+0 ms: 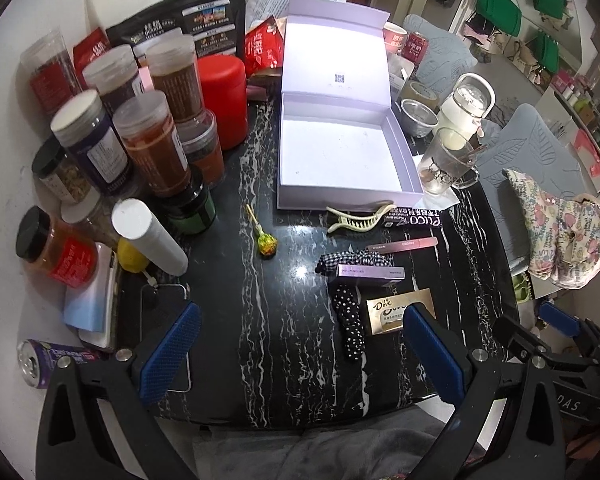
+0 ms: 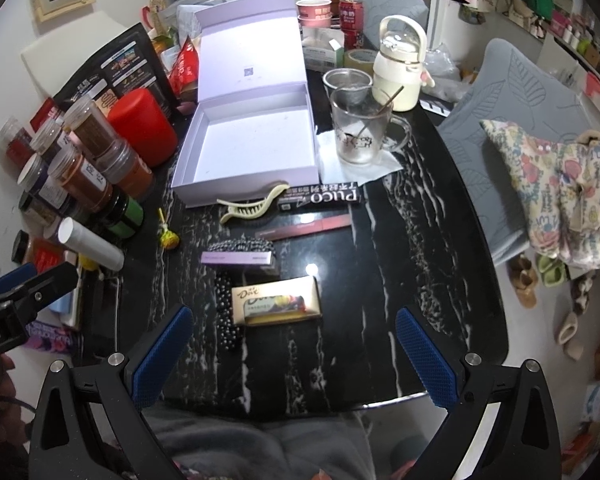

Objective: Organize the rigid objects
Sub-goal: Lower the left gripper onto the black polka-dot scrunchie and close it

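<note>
Open box (image 2: 256, 140): lavender, lid raised, tray bare; stands at 12 o'clock from both grippers, at the far side of the loose items.
Dove bar (image 2: 278, 306): gold wrapper, lies flat just ahead of the right gripper (image 2: 296, 356), at about 12 o'clock; long axis runs 9-to-3, crosswise to the fingers.
Right gripper: jaws wide apart, holding nothing, low over the near table edge.
Left gripper (image 1: 302, 354): jaws wide apart, holding nothing; the Dove bar (image 1: 400, 314) sits at its 1 o'clock, close by its right-hand finger.
Nearer hand: right, by judgement; the bar lies centred between its fingers.
Purple carton (image 2: 238, 258): beyond the bar, same 9-to-3 axis, resting on a polka-dot scrunchie (image 2: 226, 320).
Hair claw (image 2: 254, 202): cream, touching the box front.
Puco carton (image 2: 320, 199): black, right of the claw.
Lollipop (image 2: 168, 236): at 11 o'clock, apart.
Table (image 2: 400, 240): black marble.
</note>
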Tool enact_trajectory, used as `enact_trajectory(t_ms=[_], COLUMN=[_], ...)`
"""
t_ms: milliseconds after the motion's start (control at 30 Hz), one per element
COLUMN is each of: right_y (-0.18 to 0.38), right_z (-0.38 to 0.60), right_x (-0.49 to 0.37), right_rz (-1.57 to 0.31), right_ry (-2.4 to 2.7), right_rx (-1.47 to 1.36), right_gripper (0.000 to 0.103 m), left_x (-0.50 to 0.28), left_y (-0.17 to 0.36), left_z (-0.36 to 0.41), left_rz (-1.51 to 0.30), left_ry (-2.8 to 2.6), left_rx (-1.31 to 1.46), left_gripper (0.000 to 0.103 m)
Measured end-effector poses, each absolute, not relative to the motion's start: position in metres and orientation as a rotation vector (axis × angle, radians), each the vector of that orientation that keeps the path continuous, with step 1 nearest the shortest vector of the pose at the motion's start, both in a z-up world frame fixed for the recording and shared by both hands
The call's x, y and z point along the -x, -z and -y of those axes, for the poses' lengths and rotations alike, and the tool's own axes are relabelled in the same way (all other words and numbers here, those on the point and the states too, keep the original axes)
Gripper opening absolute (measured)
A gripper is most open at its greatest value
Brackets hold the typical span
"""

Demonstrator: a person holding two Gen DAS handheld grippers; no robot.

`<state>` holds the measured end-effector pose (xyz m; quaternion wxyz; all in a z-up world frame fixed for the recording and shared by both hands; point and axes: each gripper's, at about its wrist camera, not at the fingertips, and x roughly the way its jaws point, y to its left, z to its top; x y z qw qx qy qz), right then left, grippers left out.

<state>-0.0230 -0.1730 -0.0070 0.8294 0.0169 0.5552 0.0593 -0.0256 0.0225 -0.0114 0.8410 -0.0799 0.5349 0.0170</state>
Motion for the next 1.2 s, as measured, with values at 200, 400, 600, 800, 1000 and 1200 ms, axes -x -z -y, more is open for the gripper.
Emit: enact_trajectory(t_ms=[200, 400, 600, 800, 1000, 1200], right_y=[0.023, 0.052, 0.085, 0.105, 0.119, 0.131], right_z=[0.175, 0.170, 0.166, 0.177, 0.191, 0.197], right_x=[0.019, 0.007, -0.001, -0.007, -0.015, -0.023], right_rz=[-1.199, -1.241, -1.277, -1.284, -1.295, -1.321], right_ry=[-0.145, -0.196, -0.246, -0.246, -0.234, -0.263], right_rx=[-0.040, -0.032, -0.006, 0.011, 0.047, 0.048], right_gripper=[0.103, 0.103, 0.103, 0.103, 0.103, 0.103], left_x=[0.023, 0.018, 0.015, 0.010, 0.001, -0.003], left_y=[0.031, 0.057, 0.086, 0.122, 0.157, 0.179], left_z=[-0.020, -0.020, -0.018, -0.002, 0.011, 0.014], left_rz=[-1.169, -1.197, -1.223, -1.262, -1.312, -1.346], left_ry=[-0.039, -0.057, -0.062, -0.013, -0.017, -0.032], left_rx=[0.182, 0.203, 0.211, 0.264, 0.273, 0.290], left_gripper=[0.103, 0.103, 0.103, 0.103, 0.090, 0.082])
